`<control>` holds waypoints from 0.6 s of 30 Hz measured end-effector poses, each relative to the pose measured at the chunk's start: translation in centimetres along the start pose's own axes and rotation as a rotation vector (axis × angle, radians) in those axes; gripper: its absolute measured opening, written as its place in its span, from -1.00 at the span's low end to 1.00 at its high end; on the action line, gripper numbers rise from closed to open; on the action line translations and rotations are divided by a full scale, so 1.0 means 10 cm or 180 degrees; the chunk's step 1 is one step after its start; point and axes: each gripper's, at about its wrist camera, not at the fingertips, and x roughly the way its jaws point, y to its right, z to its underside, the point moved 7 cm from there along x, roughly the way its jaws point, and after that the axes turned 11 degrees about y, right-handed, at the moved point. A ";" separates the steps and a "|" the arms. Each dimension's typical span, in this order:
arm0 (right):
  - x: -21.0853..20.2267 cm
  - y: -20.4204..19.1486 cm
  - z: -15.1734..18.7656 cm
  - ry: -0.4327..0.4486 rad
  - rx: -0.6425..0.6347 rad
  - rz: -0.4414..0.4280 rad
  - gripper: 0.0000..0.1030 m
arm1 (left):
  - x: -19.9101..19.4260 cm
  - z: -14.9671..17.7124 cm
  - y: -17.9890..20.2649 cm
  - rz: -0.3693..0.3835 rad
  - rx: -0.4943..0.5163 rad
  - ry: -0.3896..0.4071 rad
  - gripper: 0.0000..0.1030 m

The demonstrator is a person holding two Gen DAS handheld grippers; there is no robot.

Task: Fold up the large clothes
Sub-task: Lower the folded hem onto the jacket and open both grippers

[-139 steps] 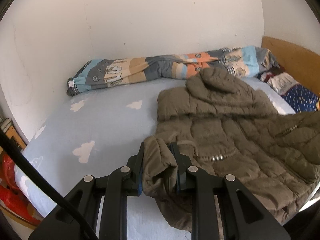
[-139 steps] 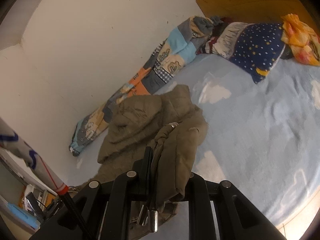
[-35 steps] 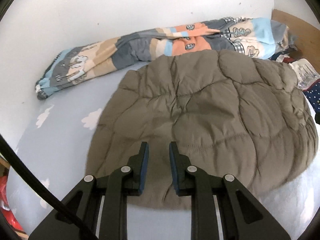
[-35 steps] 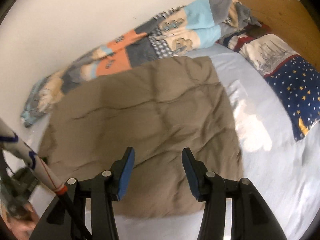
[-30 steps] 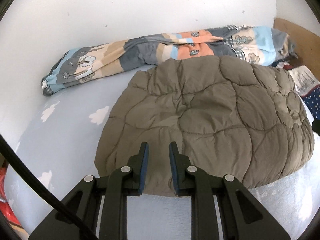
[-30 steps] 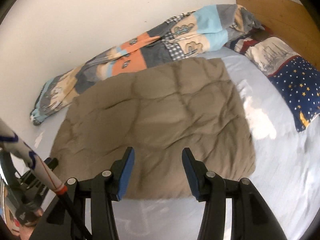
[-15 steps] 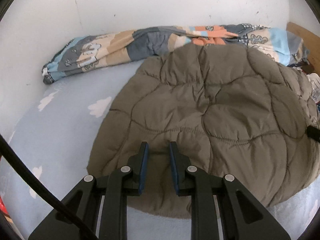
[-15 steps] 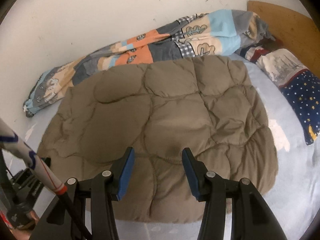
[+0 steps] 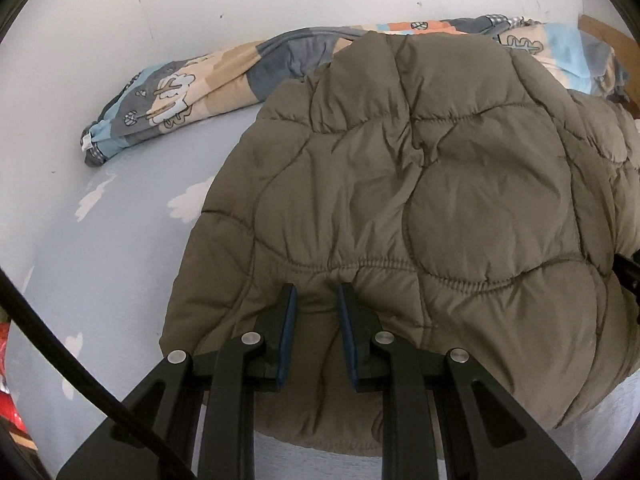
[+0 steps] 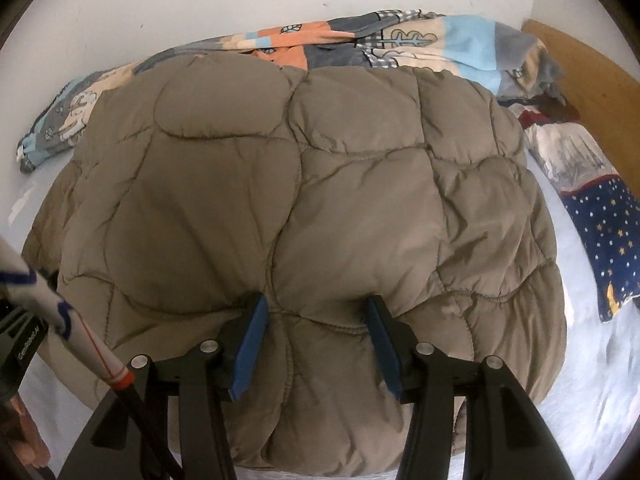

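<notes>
An olive-brown quilted jacket (image 9: 440, 184) lies spread on the light blue bed sheet (image 9: 100, 240), its smooth back side up. My left gripper (image 9: 315, 290) is low over the jacket's near left hem, jaws shut to a narrow gap with no fabric pinched between them. In the right wrist view the jacket (image 10: 300, 184) fills the middle. My right gripper (image 10: 316, 304) is over its near edge, jaws opening, fingertips at the puffy surface and pressing on nothing. The jacket's sleeves and front are hidden underneath.
A rolled patterned quilt (image 10: 400, 40) lies along the white wall behind the jacket. A star-print pillow (image 10: 612, 224) and a wooden headboard (image 10: 592, 80) are at the right. Bare sheet (image 10: 600, 380) shows right of the jacket. The left gripper's body (image 10: 20, 344) is at the lower left.
Both grippers have sunk and moved in closer over the jacket, which now fills more of each view. Earlier each held a fold of it; now it lies flat and released.
</notes>
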 end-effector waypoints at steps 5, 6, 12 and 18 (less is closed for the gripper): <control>0.00 -0.04 0.01 0.0017 -0.0135 0.0093 0.09 | -0.01 0.01 0.01 -0.0001 0.0005 0.0006 -0.61; 0.00 -0.04 0.01 0.0018 -0.0158 0.0105 0.09 | -0.01 0.01 0.01 -0.0004 0.0011 0.0008 -0.61; -0.01 -0.06 0.01 0.0028 -0.0228 0.0148 0.09 | -0.02 0.01 0.02 -0.0025 0.0028 0.0013 -0.61; -0.03 -0.11 0.02 0.0065 -0.0411 0.0257 0.10 | -0.02 0.00 0.03 -0.0041 0.0044 0.0021 -0.61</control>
